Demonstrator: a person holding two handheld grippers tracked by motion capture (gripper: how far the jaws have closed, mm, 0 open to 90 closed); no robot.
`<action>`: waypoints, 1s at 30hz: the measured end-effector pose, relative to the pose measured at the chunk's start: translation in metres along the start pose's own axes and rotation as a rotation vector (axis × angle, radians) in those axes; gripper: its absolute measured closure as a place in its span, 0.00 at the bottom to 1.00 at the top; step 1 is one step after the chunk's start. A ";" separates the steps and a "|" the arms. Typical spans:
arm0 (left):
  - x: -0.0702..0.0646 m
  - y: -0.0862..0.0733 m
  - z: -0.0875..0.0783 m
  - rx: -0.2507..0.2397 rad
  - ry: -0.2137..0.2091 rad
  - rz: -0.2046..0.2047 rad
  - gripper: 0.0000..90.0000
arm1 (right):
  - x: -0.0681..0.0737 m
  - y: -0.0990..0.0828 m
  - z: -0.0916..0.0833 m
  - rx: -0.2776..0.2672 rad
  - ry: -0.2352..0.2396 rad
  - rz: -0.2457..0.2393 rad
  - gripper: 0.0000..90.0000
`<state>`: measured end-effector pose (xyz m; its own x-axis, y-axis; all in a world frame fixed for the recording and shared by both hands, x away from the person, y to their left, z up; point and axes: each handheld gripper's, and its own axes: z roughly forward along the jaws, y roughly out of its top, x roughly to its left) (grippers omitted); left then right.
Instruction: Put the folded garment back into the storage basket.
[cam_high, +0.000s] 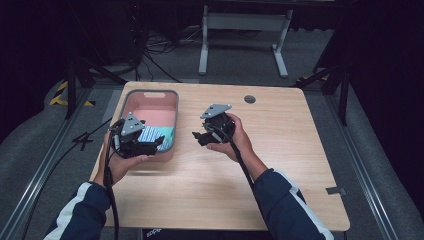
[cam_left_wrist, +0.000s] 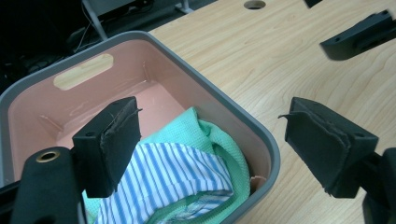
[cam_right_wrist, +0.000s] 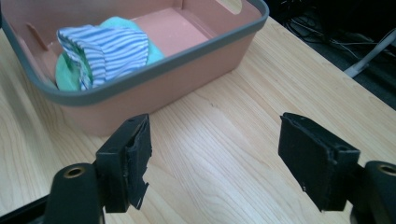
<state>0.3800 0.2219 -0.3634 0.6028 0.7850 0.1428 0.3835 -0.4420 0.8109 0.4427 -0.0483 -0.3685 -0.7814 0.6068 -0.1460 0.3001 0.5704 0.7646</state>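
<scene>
A pink bin (cam_high: 150, 102) with a grey rim stands on the left half of the wooden table (cam_high: 285, 150). In its near end lie a blue-and-white striped cloth (cam_high: 150, 134) and a green cloth (cam_high: 168, 132). My left gripper (cam_high: 156, 144) hovers over that near end, open, with the striped cloth (cam_left_wrist: 177, 172) and green cloth (cam_left_wrist: 219, 140) lying below its jaws and apart from them. My right gripper (cam_high: 199, 137) is held above the bare table just right of the bin, open and empty. In the right gripper view the bin (cam_right_wrist: 187, 60) and striped cloth (cam_right_wrist: 112, 46) sit ahead.
A round cable hole (cam_high: 249, 99) is set in the table's far side. Beyond the table a white desk frame (cam_high: 245, 22) and cables lie on the grey floor. Bare wood stretches right of and in front of the bin.
</scene>
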 end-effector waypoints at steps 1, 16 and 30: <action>-0.003 0.001 0.000 0.007 -0.005 0.020 0.18 | -0.001 -0.002 -0.002 0.002 -0.007 -0.007 0.29; -0.036 0.004 0.003 0.031 -0.065 0.099 0.21 | -0.016 -0.037 -0.031 0.046 -0.062 -0.029 0.27; -0.061 0.000 0.013 0.052 -0.124 0.147 0.20 | -0.024 -0.068 -0.053 0.048 -0.084 -0.015 0.28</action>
<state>0.3520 0.1681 -0.3789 0.7352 0.6524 0.1839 0.3189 -0.5723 0.7555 0.4121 -0.1309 -0.3839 -0.7376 0.6413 -0.2112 0.3163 0.6045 0.7311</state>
